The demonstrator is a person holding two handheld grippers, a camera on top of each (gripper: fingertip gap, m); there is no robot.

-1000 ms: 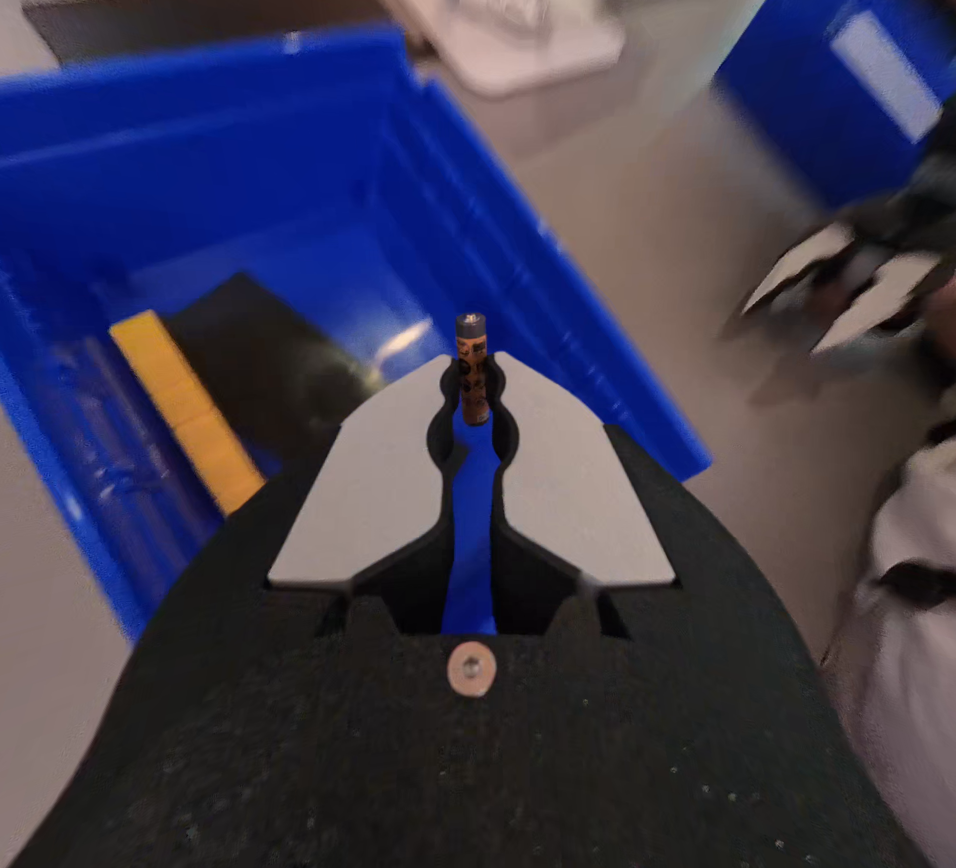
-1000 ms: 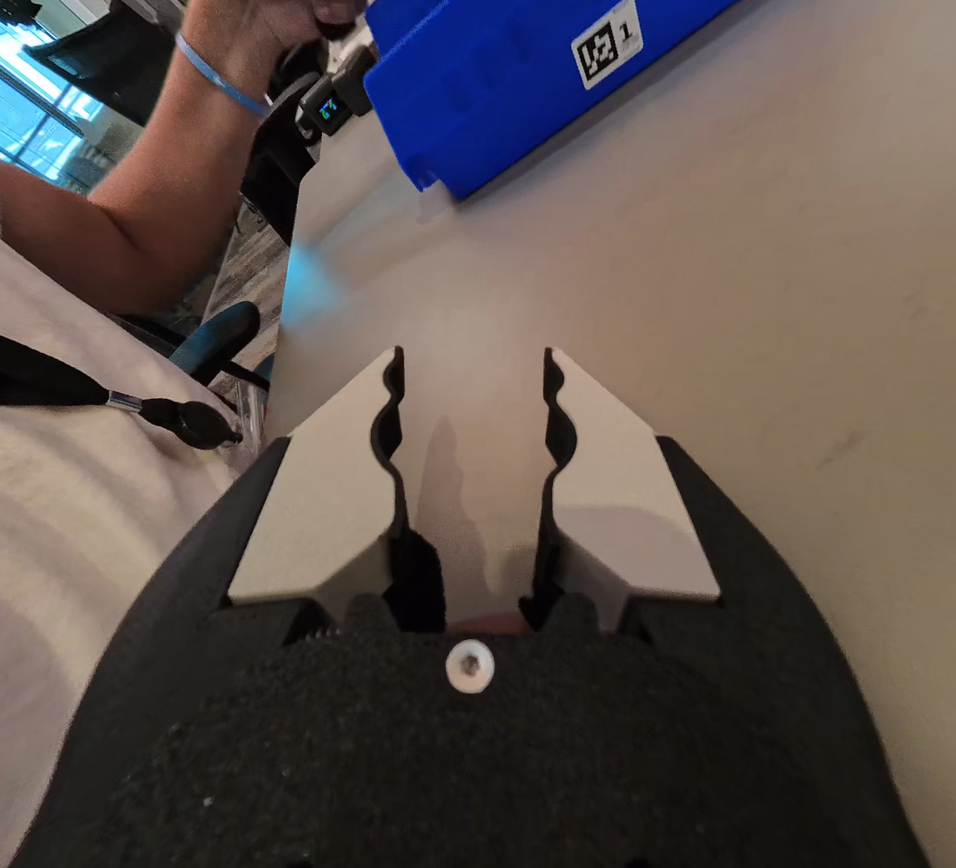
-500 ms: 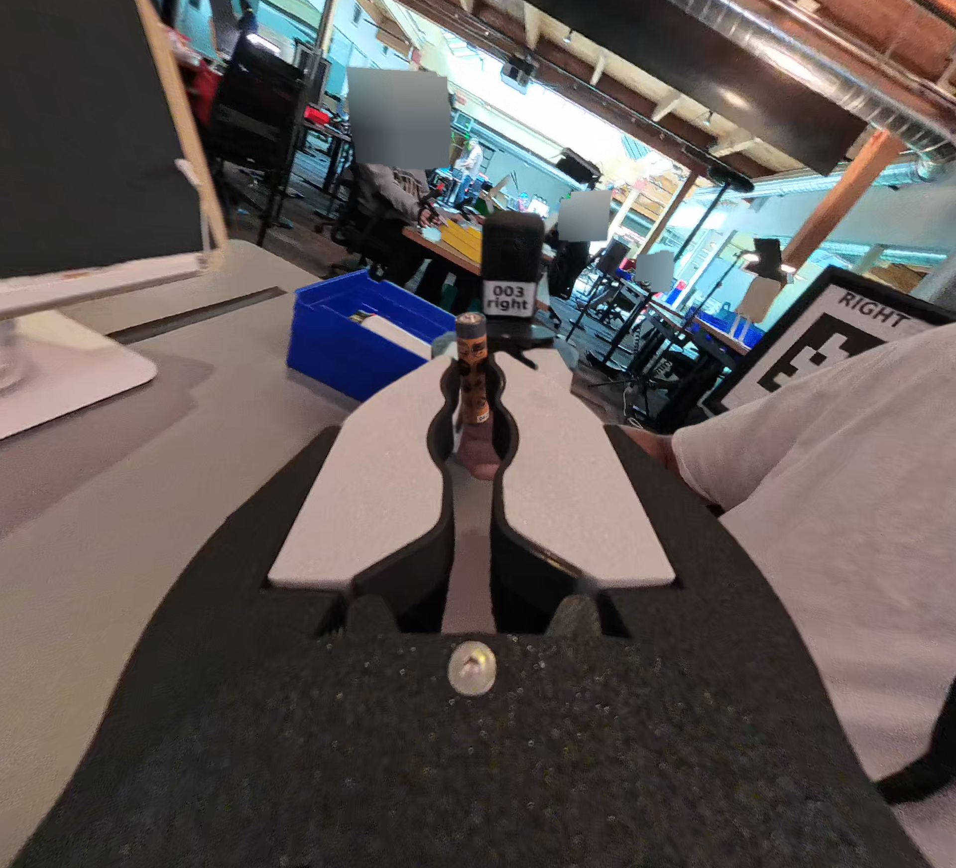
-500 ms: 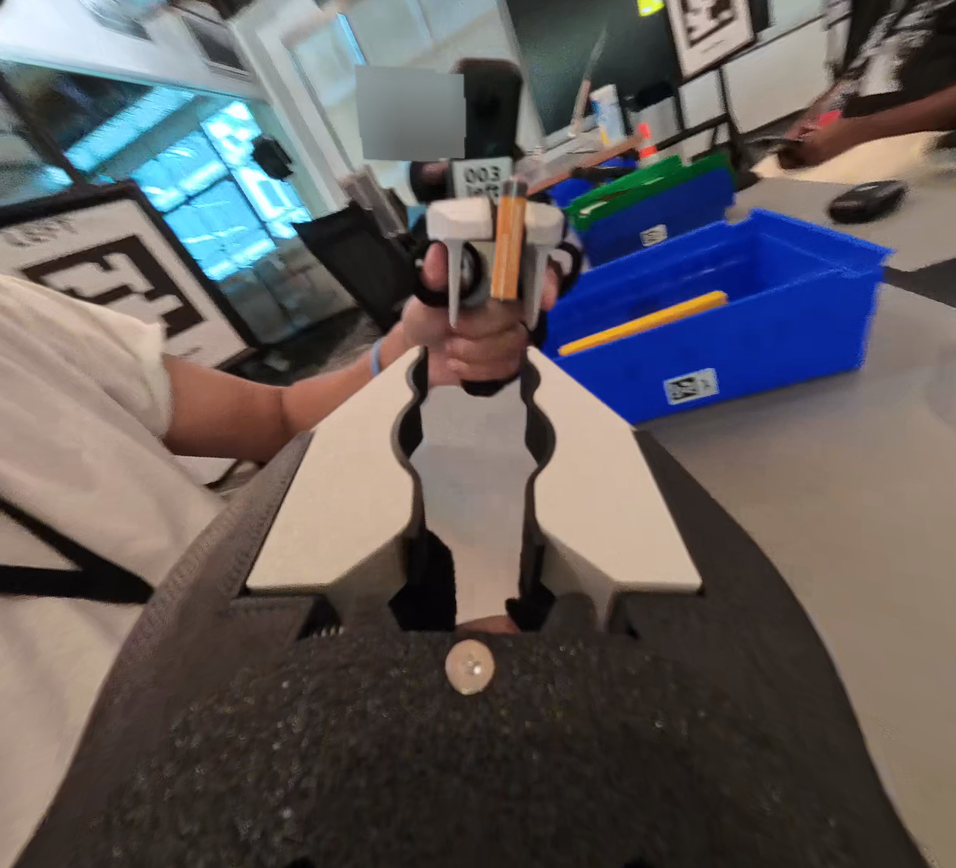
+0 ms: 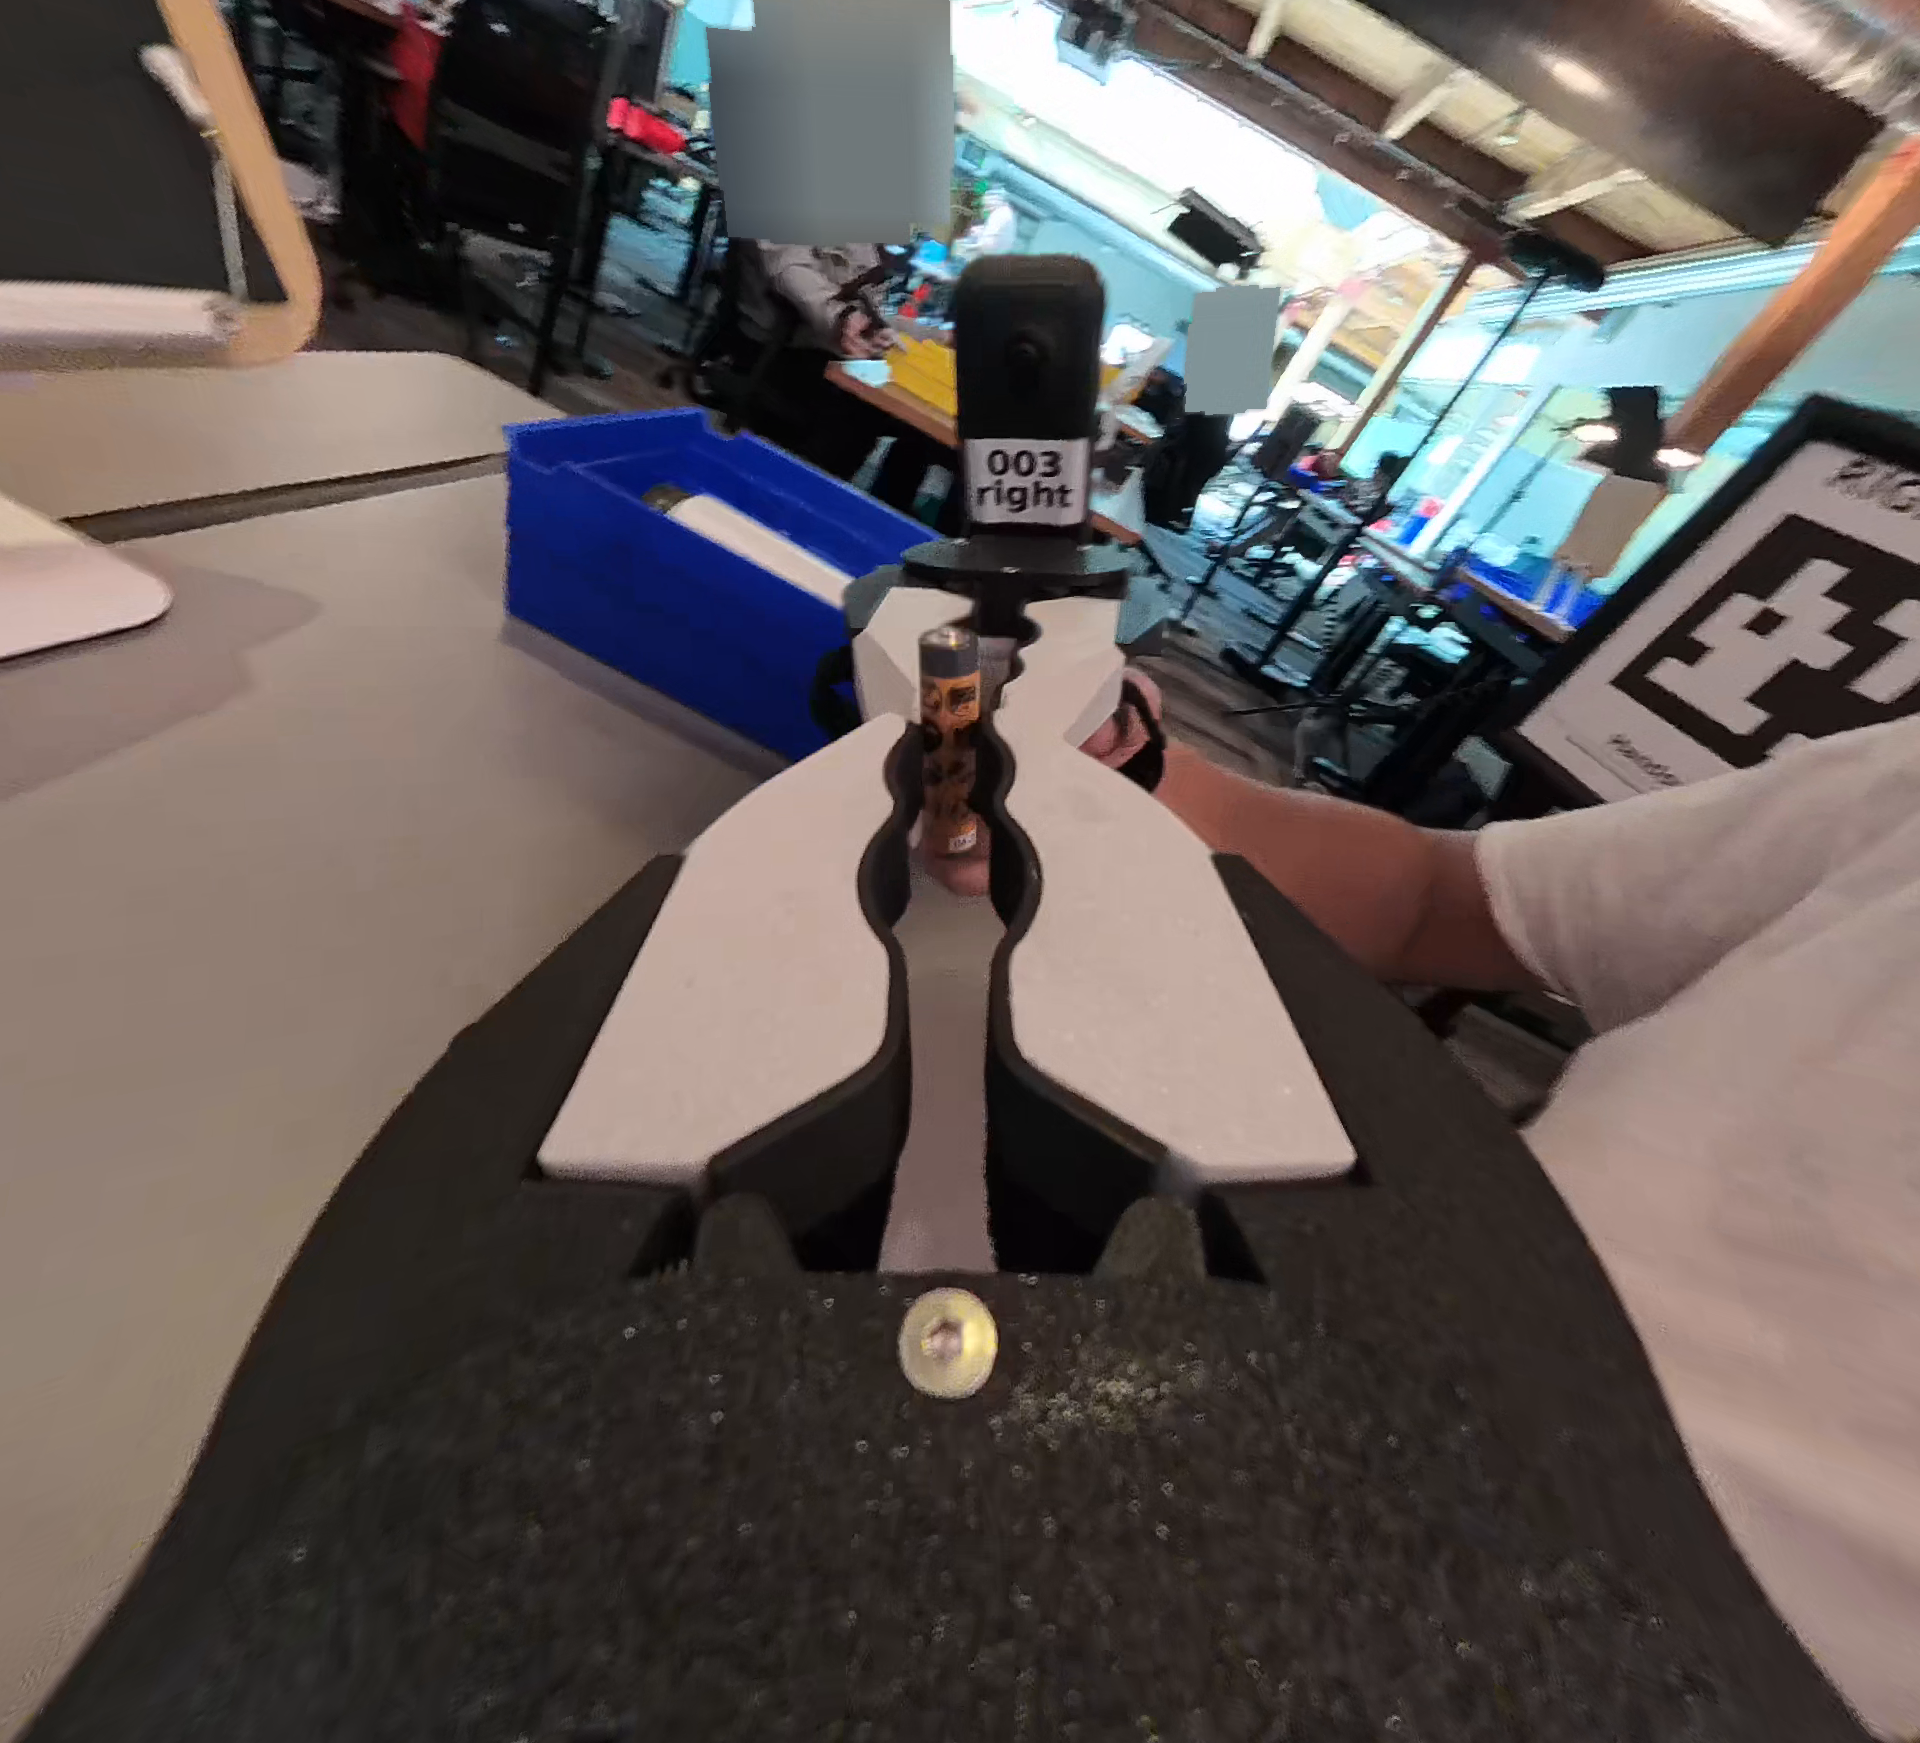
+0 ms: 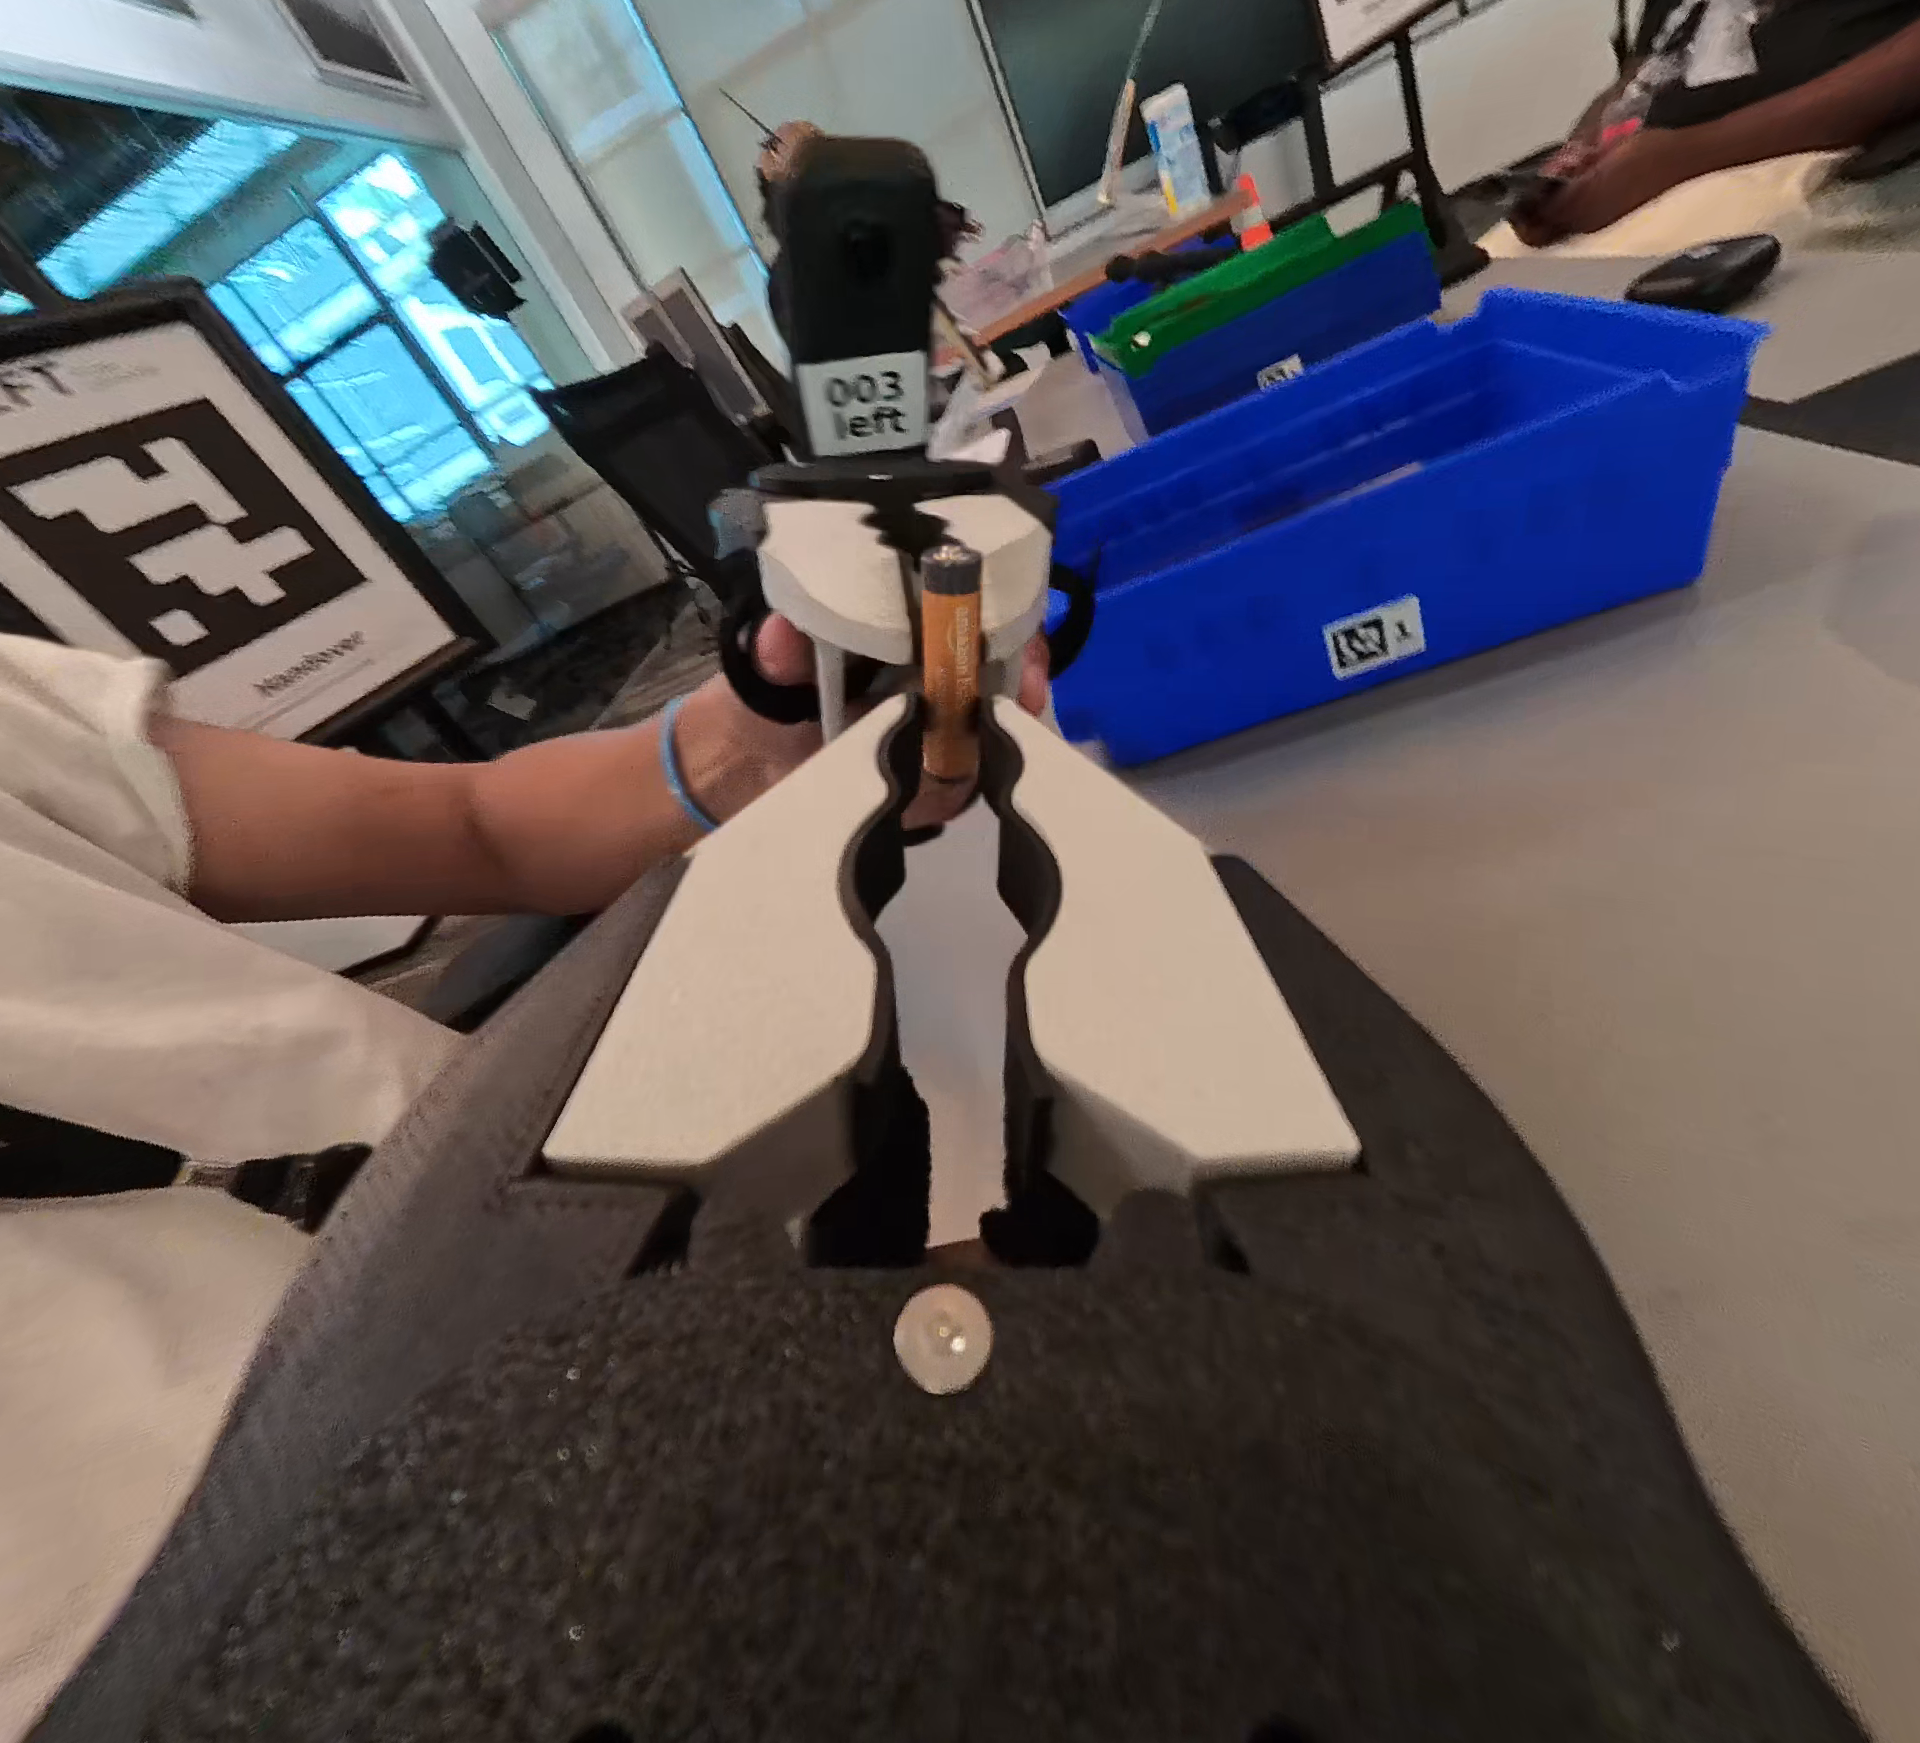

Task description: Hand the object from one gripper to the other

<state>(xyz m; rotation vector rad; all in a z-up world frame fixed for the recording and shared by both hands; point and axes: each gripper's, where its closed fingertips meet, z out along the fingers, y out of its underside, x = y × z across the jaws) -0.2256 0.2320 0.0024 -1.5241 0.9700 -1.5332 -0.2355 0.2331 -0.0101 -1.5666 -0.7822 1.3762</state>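
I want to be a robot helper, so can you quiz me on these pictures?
1. True or false: the battery is lying flat on the table.
2. In the right wrist view, the nearest bin is: A red, B blue, C yellow.
3. Which claw plainly grips the battery?

Key:
1. False. It stands upright in the air, pinched in a claw.
2. B.
3. The left claw. The right claw has its tips on either side of the battery's lower end, but the pictures do not show whether it squeezes yet.
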